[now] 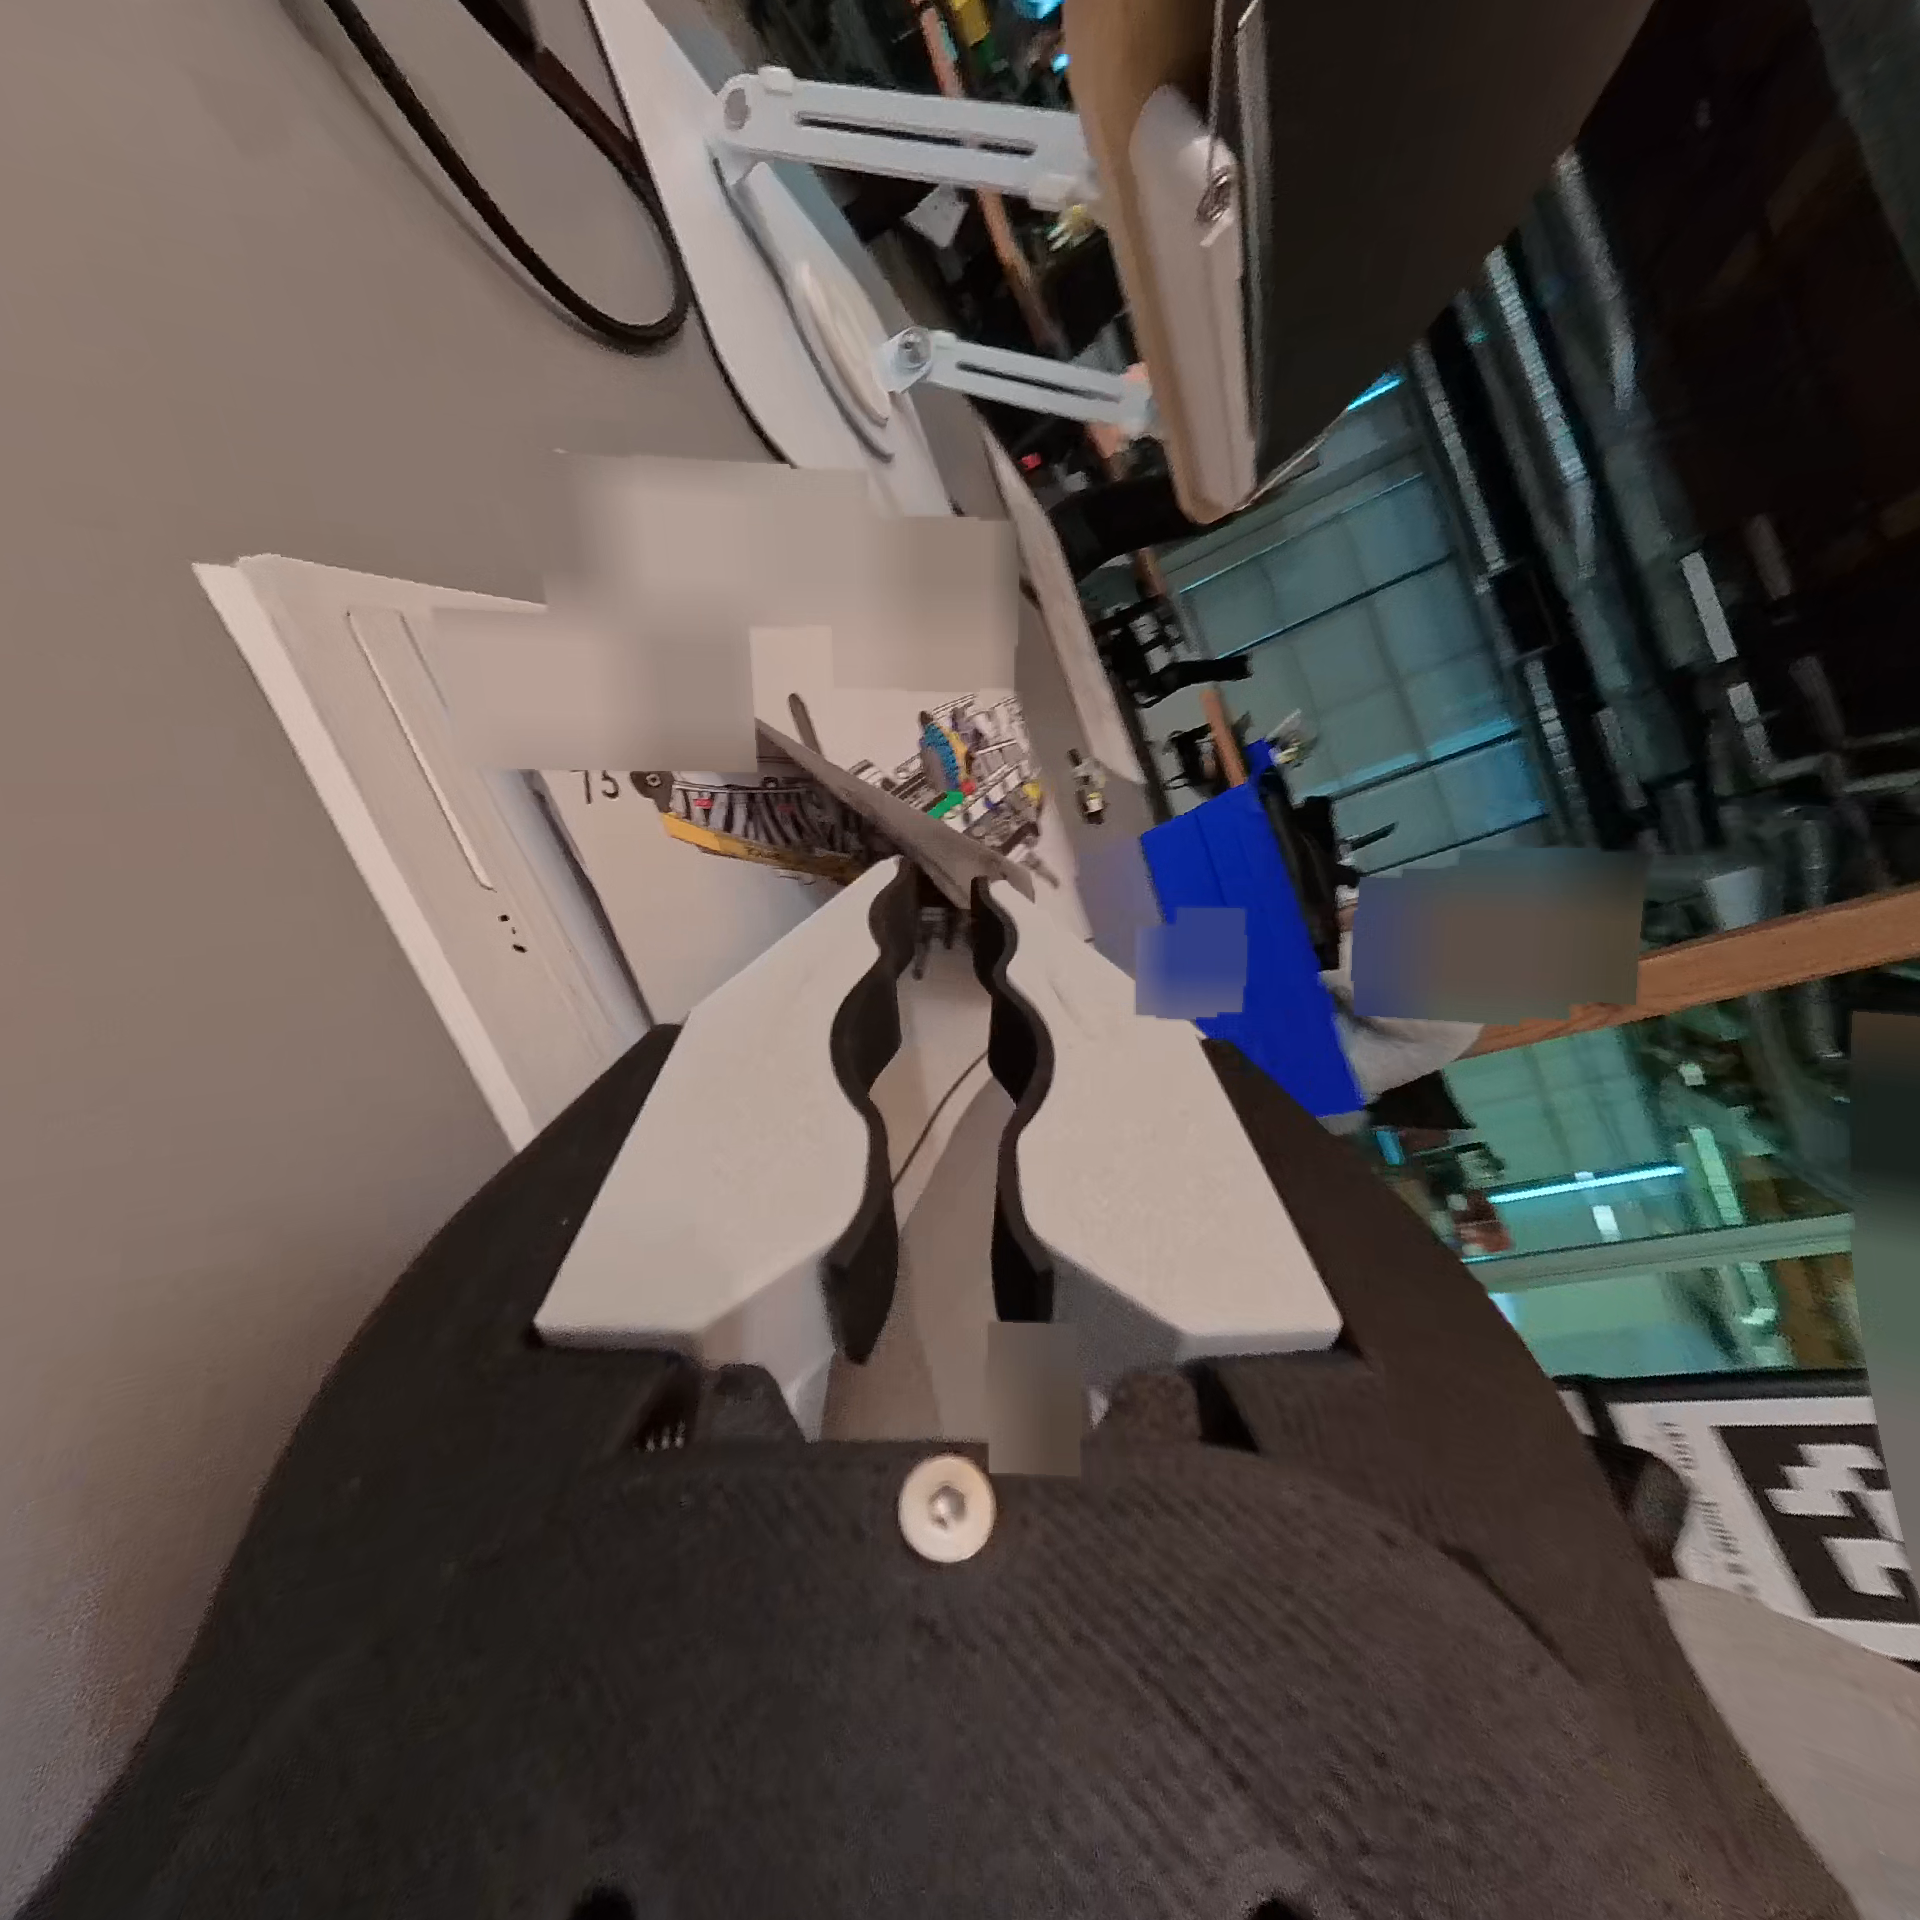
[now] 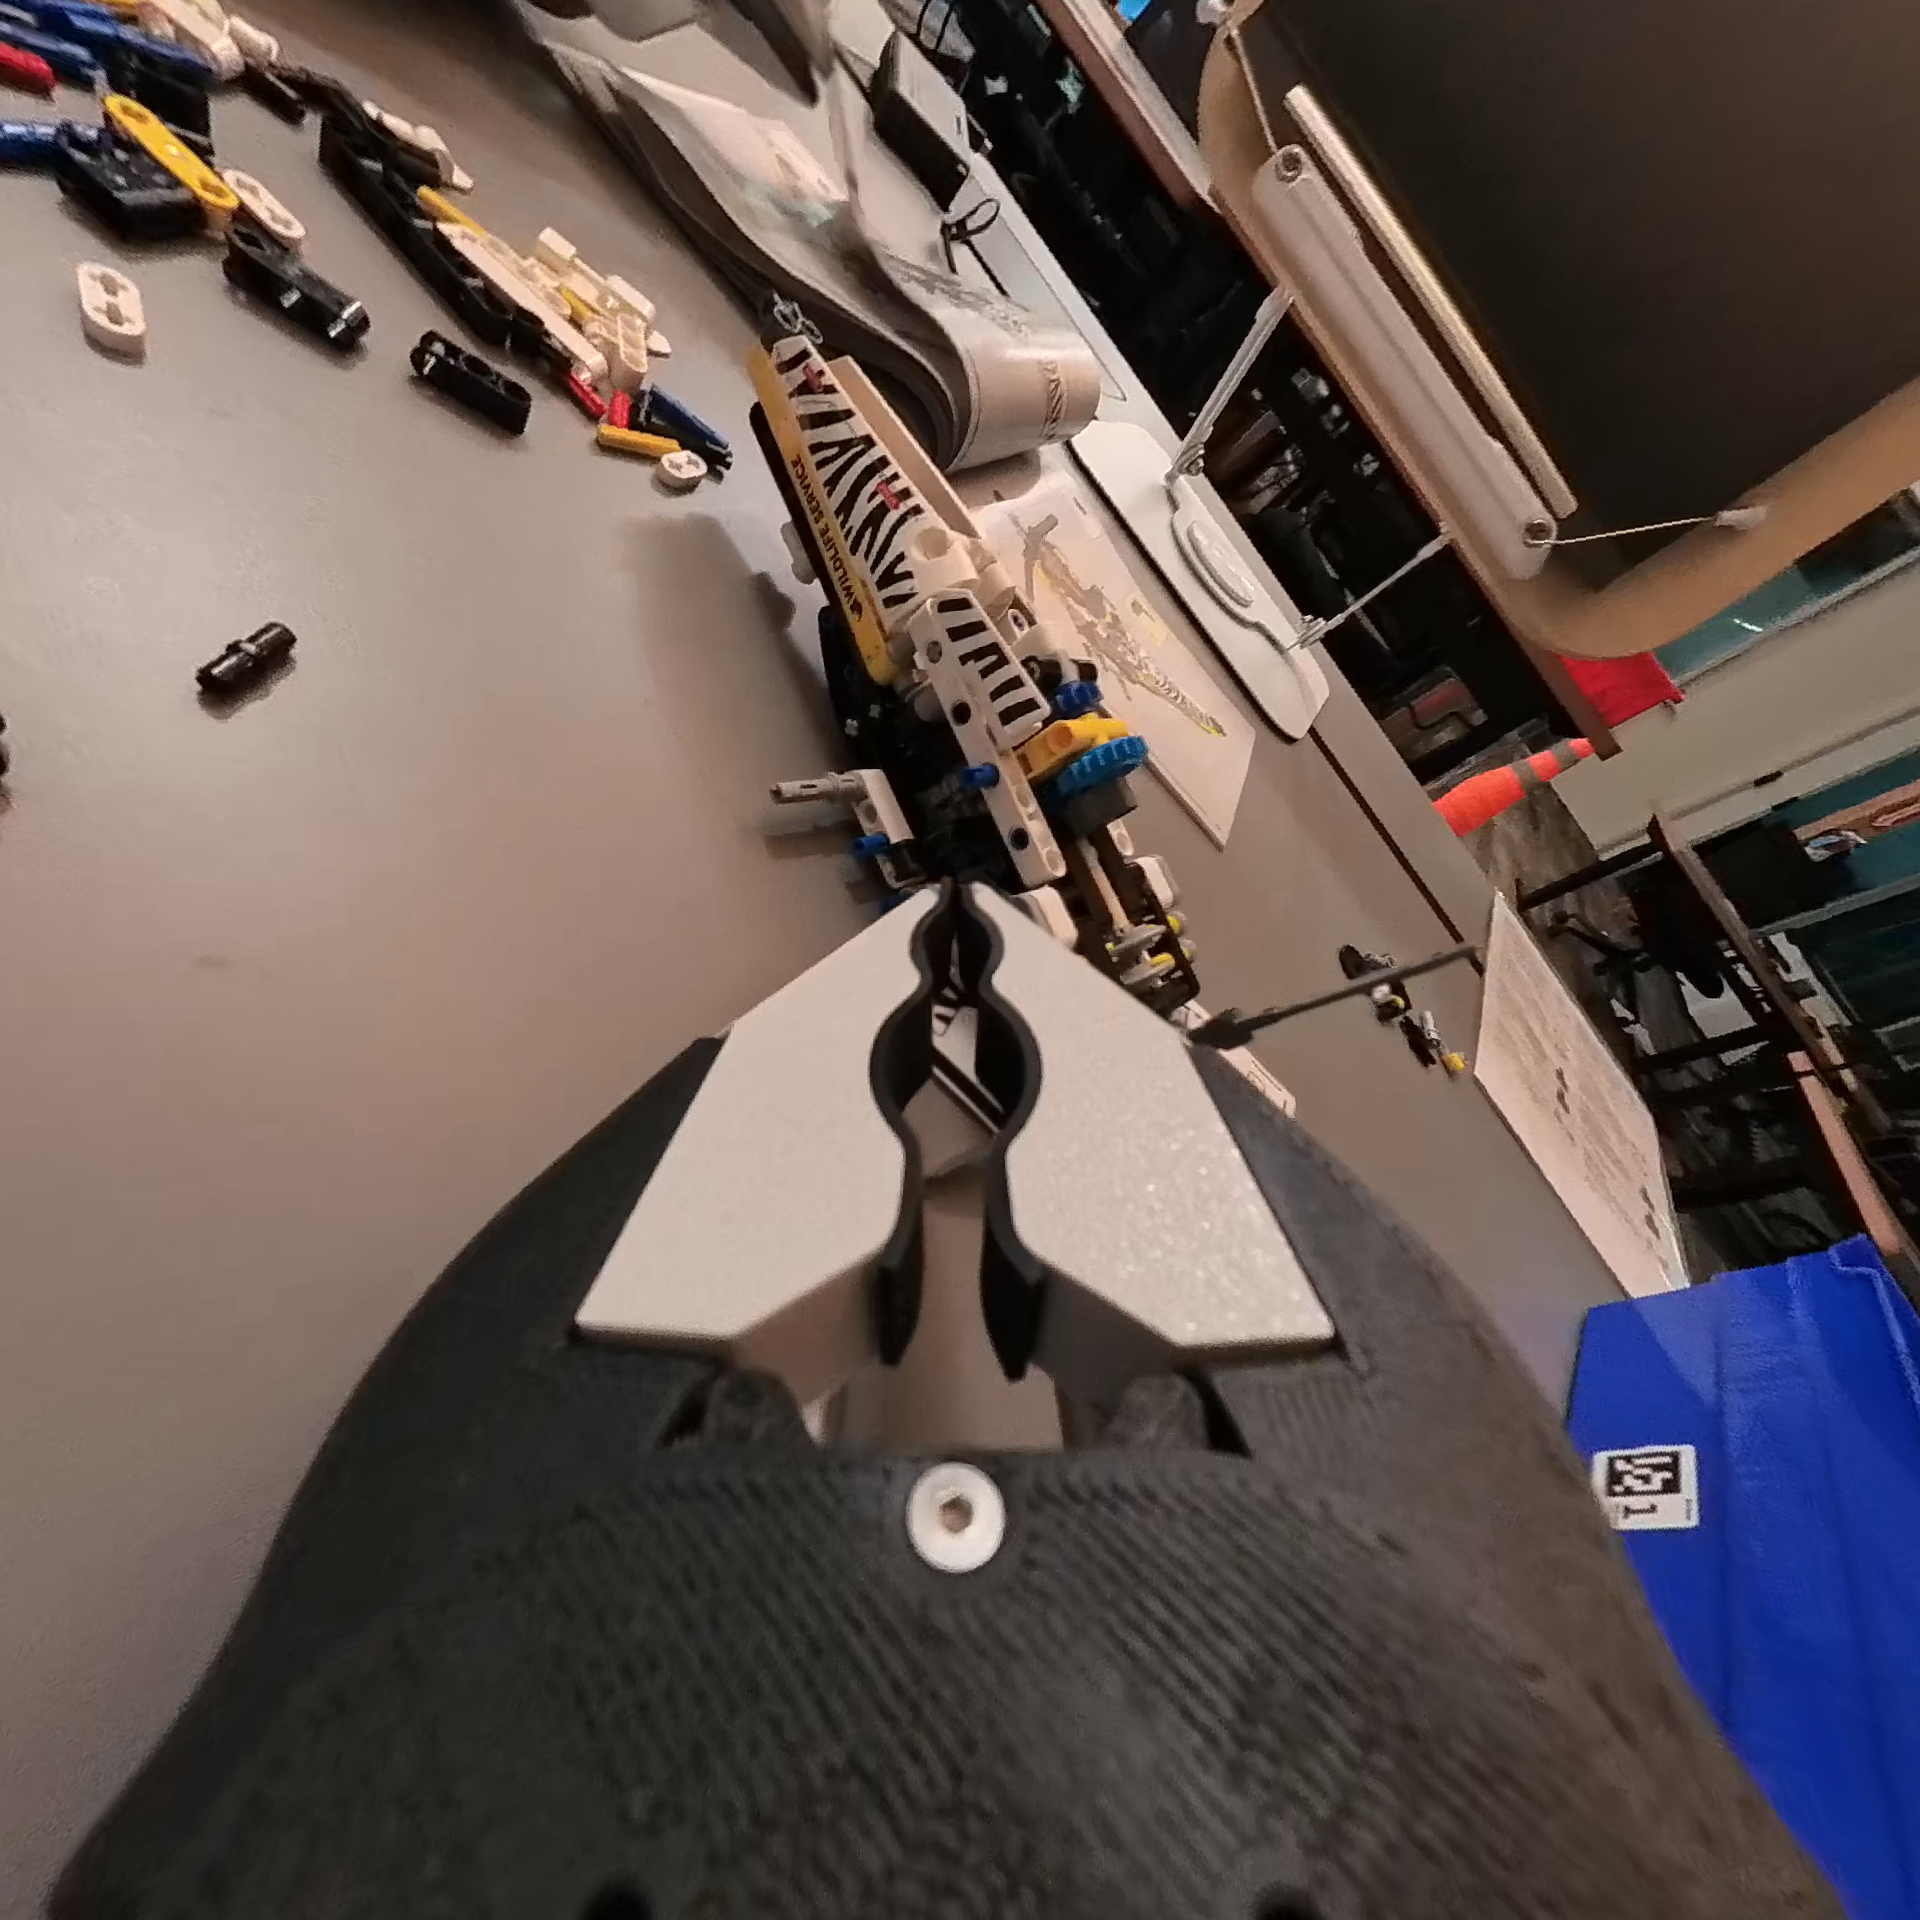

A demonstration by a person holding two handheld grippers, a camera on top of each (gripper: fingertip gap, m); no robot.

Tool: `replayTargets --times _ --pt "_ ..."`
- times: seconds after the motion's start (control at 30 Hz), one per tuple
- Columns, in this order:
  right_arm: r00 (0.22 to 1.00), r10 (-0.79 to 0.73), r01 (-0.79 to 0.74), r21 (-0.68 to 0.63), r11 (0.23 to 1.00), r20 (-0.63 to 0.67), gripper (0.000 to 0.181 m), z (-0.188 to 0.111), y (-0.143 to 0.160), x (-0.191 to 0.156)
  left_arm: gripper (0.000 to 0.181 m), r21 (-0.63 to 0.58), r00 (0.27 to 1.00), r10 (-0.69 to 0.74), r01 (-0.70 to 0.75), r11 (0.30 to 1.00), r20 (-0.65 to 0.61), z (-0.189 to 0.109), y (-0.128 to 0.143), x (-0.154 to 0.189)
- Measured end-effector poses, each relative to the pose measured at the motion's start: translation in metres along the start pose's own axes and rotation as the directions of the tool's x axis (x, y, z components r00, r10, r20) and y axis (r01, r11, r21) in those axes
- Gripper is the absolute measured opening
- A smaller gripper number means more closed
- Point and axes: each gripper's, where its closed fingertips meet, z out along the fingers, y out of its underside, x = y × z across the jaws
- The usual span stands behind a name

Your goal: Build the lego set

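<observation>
My bench [image 2: 312, 935] is a wide grey top, and the half-built model [image 2: 935, 644] stands near its far edge, just in front of the open booklet [image 2: 1132, 634]. The model's zebra-striped panel leans up and away, with a blue gear low on its right side and a grey axle poking out to the left. A blue bin [image 2: 1766, 1558] sits at the near right corner. Loose pieces [image 2: 343, 239], black, white, yellow and blue, are scattered over the far left of the bench, with one black pin [image 2: 246, 655] lying alone, well apart from them.

My right gripper [image 2: 953, 896] is clenched at the model's near end; the tips look pressed on a black part there, though the view is too tight to be sure.

My left gripper [image 1: 940, 883] is tipped sideways, narrowly parted, its tips touching a thin grey sheet [image 1: 894, 821] close to the model [image 1: 769, 821]. I cannot tell whether it grips it.
</observation>
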Motion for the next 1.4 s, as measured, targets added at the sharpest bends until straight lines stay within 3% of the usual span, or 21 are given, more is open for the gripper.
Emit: replayTargets --times 0.4,0.77,1.2,1.4 --pt "0.999 -0.031 0.03 -0.032 0.999 -0.037 0.0 0.001 0.005 0.002 0.01 -0.144 0.951 0.216 -0.187 0.972 0.223 -0.007 0.013 -0.019" --pt "0.999 -0.014 0.011 -0.073 0.997 -0.036 0.0 0.005 0.013 0.004 0.009 -0.182 0.947 0.216 -0.175 0.968 0.236 -0.007 0.018 -0.025" --pt "0.993 -0.112 0.109 -0.112 0.988 -0.023 0.0 0.009 0.016 -0.006 0.002 -0.166 0.943 0.223 -0.185 0.969 0.246 -0.01 0.014 -0.025" --pt "0.972 -0.235 0.23 -0.163 0.959 -0.011 0.0 0.014 0.021 -0.016 0.001 -0.152 0.941 0.226 -0.193 0.969 0.252 -0.012 0.01 -0.025"
